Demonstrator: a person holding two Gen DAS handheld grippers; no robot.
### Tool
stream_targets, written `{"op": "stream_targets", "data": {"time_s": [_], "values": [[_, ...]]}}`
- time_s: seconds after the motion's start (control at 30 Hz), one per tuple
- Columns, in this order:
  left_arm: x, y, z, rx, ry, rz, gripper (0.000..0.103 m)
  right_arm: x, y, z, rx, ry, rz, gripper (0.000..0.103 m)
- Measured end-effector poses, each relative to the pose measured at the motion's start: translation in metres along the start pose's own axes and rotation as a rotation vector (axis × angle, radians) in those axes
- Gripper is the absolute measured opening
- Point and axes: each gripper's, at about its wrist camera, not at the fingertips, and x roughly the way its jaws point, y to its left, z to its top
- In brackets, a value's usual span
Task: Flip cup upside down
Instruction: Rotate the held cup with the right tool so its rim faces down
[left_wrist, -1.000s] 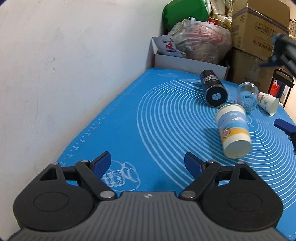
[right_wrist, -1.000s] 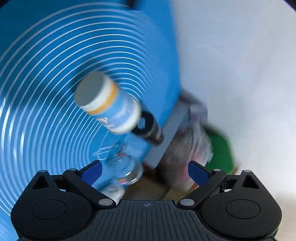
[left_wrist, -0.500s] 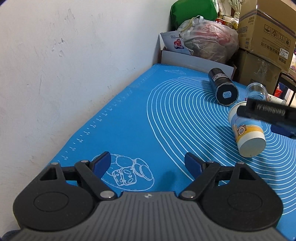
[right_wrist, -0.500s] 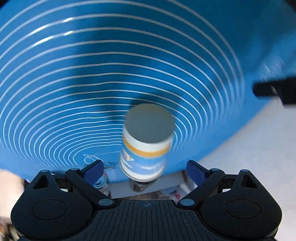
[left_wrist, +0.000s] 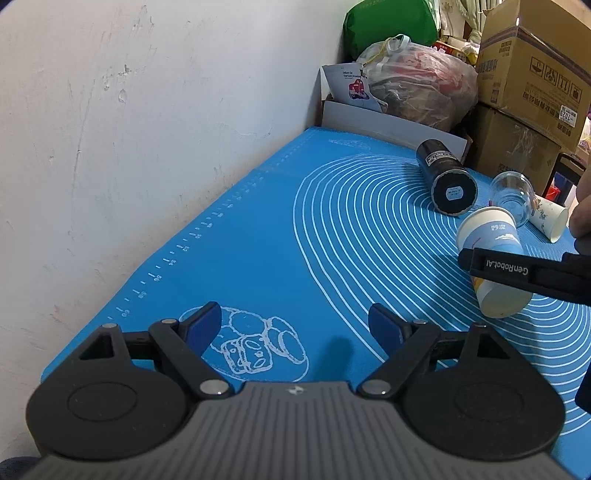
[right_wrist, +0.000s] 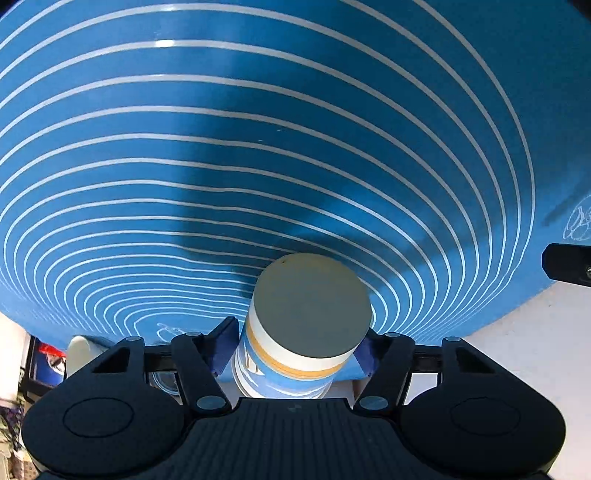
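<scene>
A blue and white paper cup with an orange band lies on its side on the blue mat. In the right wrist view its flat base faces the camera, and the cup sits between the blue pads. My right gripper is rolled upside down and closed around the cup; its black finger crosses the cup in the left wrist view. My left gripper is open and empty, low over the near left part of the mat.
A black flask, a clear glass cup and a second paper cup lie on the mat beyond the cup. A white wall runs along the left. Boxes and bags stand behind the mat.
My right gripper has rolled over, moved onto the cup and closed its pads around it. My left gripper has drawn back and stayed open.
</scene>
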Motion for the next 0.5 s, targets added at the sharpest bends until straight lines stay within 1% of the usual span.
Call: {"op": "stream_targets", "data": {"time_s": [0.07, 0.13, 0.3, 0.43, 0.5], "values": [[0.000, 0.000, 0.000, 0.001, 0.000, -0.002, 0.086, -0.002, -0.005, -0.007, 0.026, -0.008, 0.002, 0.060], [0.000, -0.001, 0.001, 0.003, -0.001, -0.005, 0.086, -0.005, -0.012, -0.013, 0.079, -0.009, 0.016, 0.060], [-0.003, -0.005, 0.002, 0.015, -0.009, -0.005, 0.086, -0.008, -0.032, -0.031, 0.351, -0.025, 0.079, 0.060], [-0.006, -0.009, 0.003, 0.026, -0.012, -0.007, 0.086, -0.010, -0.040, -0.052, 0.544, -0.029, 0.107, 0.060], [-0.008, -0.011, 0.004, 0.032, -0.016, -0.006, 0.086, -0.011, -0.046, -0.066, 0.673, -0.032, 0.108, 0.060]]}}
